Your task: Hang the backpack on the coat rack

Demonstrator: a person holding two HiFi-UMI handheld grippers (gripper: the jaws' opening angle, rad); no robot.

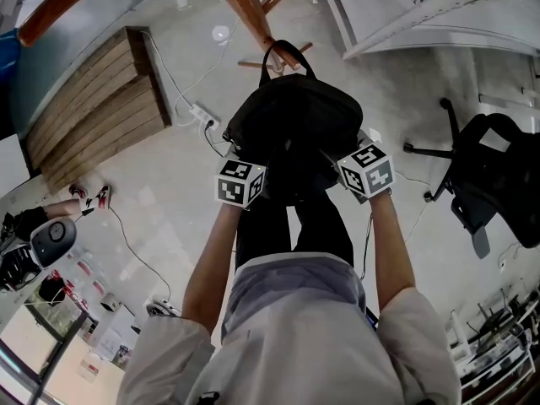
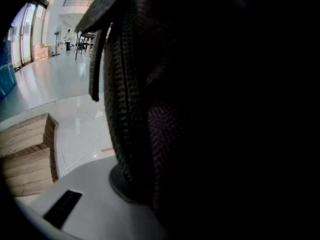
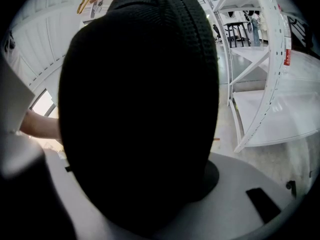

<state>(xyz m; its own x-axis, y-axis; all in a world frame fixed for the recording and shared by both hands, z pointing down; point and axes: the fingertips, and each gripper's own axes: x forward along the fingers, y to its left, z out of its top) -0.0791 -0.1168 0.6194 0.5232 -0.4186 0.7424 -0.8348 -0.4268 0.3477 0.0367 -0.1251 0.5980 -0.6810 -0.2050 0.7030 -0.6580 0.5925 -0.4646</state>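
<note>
A black backpack (image 1: 291, 133) hangs in front of me, pinched from both sides. My left gripper (image 1: 251, 163) is shut on its left side and my right gripper (image 1: 350, 154) on its right side; the bag hides the fingertips. The bag's top handle (image 1: 284, 51) stands up right beside the wooden coat rack (image 1: 249, 11); I cannot tell whether it is over a peg. In the left gripper view the backpack's zip (image 2: 122, 109) and dark fabric fill most of the picture above a grey jaw. In the right gripper view the backpack (image 3: 140, 109) blocks the centre.
A slatted wooden platform (image 1: 101, 116) lies on the floor at the left, with a power strip (image 1: 201, 116) and cables beside it. A black office chair (image 1: 498, 175) stands at the right. White shelving (image 3: 260, 84) is at the right rear.
</note>
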